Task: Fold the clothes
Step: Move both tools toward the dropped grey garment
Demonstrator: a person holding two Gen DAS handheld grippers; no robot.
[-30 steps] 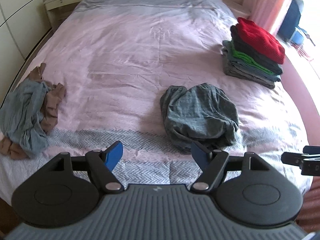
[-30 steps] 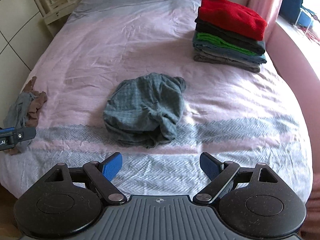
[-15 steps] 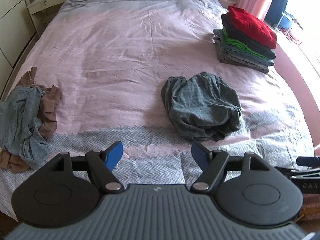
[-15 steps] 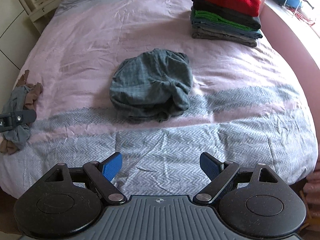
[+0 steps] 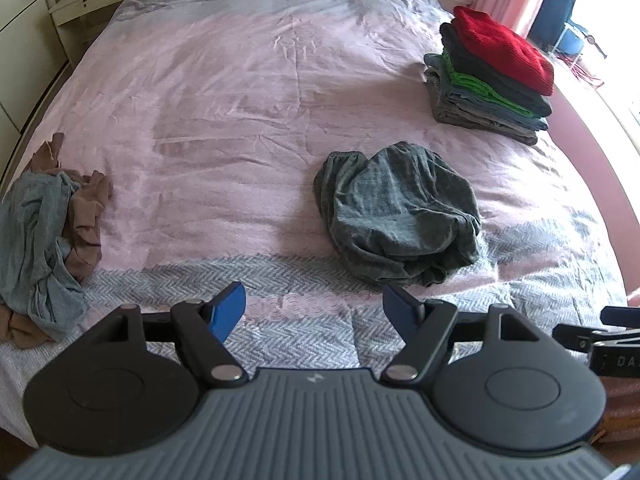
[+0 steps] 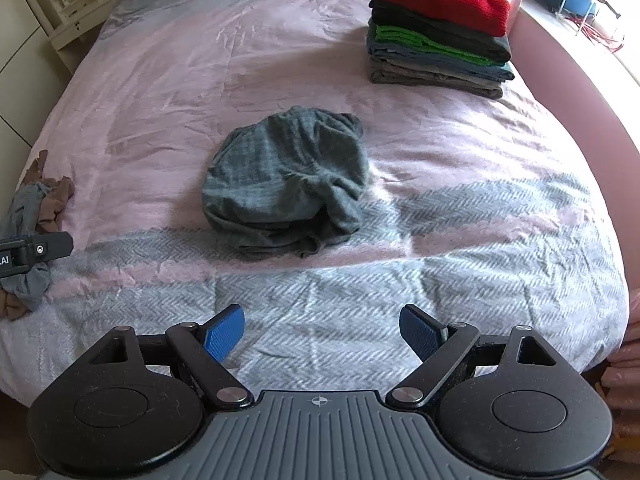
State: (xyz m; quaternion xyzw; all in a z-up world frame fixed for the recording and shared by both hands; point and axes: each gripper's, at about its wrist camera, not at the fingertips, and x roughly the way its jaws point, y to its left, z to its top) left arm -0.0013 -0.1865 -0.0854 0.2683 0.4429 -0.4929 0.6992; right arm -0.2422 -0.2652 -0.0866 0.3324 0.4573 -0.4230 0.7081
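Two hand-held grippers, my left hand-held gripper (image 5: 313, 307) and right hand-held gripper (image 6: 322, 327), hang over the near edge of the bed (image 6: 460, 208) with jaws spread wide and holding nothing. A crumpled grey garment (image 6: 286, 182) lies ahead of both, a folded stack (image 6: 436, 28) sits far ahead to the right, and an unfolded heap (image 5: 44, 236) lies off to the left. If the grey piece is next, I judge it best to pinch only one layer at two separated edge points, lift and spread it flat, since the bunched folds hide which edge is which.
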